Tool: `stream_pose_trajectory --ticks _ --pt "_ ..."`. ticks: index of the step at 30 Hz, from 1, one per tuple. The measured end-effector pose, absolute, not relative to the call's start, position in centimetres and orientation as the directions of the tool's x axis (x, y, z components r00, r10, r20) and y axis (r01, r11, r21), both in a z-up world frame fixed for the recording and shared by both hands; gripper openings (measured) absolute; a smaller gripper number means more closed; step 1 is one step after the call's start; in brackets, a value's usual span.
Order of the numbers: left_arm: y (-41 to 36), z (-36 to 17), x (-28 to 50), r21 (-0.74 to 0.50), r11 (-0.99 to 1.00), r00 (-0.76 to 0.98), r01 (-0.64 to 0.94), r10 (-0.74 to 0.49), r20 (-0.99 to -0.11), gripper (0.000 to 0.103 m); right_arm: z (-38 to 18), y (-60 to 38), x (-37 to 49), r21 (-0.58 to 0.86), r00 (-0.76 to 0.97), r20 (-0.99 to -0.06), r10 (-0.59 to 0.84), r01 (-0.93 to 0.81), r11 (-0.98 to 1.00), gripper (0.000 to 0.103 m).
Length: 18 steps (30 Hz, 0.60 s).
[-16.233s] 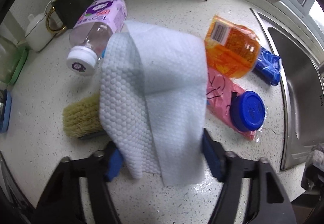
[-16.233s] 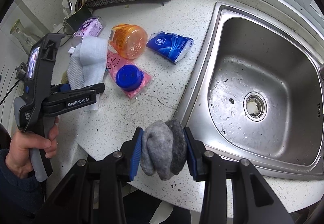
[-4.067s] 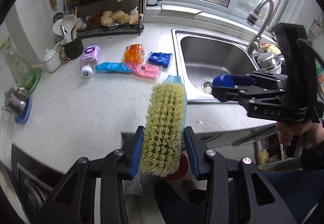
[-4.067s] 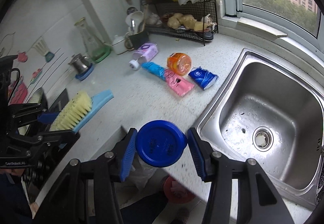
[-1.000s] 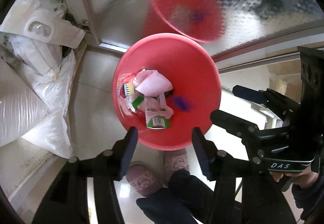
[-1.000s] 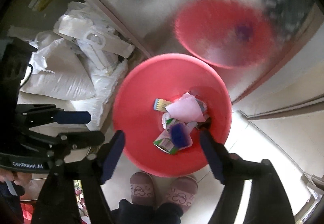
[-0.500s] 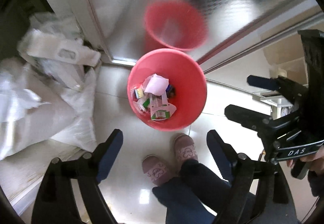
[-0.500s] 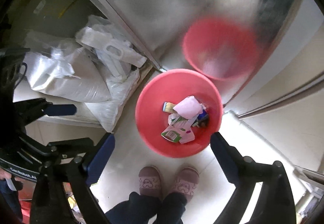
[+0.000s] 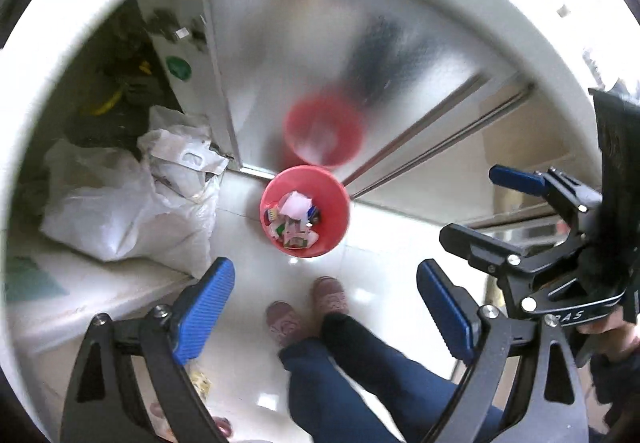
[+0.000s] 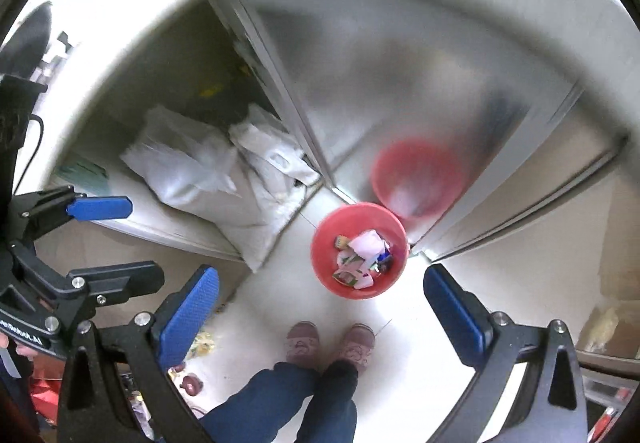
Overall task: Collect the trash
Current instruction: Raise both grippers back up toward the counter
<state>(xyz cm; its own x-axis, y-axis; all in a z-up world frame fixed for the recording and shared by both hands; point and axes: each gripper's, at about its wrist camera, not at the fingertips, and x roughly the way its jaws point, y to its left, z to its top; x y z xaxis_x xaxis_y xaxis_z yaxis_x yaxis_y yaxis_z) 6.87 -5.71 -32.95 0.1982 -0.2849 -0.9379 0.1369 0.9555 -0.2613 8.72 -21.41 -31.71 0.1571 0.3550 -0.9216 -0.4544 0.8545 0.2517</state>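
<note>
Both grippers raised, red bin (image 9: 334,239) w/ trash (image 9: 294,221)

White sacks (image 9: 120,203) crowd the bin's (image 9: 340,215) left

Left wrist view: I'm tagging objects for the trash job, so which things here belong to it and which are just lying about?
Part of the job:
red trash bin, on the floor
discarded trash inside it
left hand-held gripper, open, empty
right hand-held gripper, open, empty

Just lying about:
white plastic bags left of the bin
person's slippers
steel cabinet door behind
</note>
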Motion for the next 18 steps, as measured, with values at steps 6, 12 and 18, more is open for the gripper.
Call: stream_pose_trajectory --ticks 6,12,18 --pt "-5.0 -22.7 5.8 -0.184 0.972 0.311 0.146 -0.222 -0.924 0.091 -23.3 -23.3 9.8 0.182 0.252 -0.912 0.323 -0.456 0.871 0.102" --pt "-4.3 -13.8 6.2 -0.155 0.978 0.461 0.14 -0.203 -0.864 0.091 -15.9 -24.4 10.9 0.196 0.326 -0.872 0.366 -0.453 0.87 0.102" --pt "-5.2 -9.3 7.1 -0.096 0.984 0.543 0.149 -0.162 -0.824 0.091 -10.8 -23.8 11.2 0.184 0.394 -0.827 0.4 -0.482 0.856 0.102"
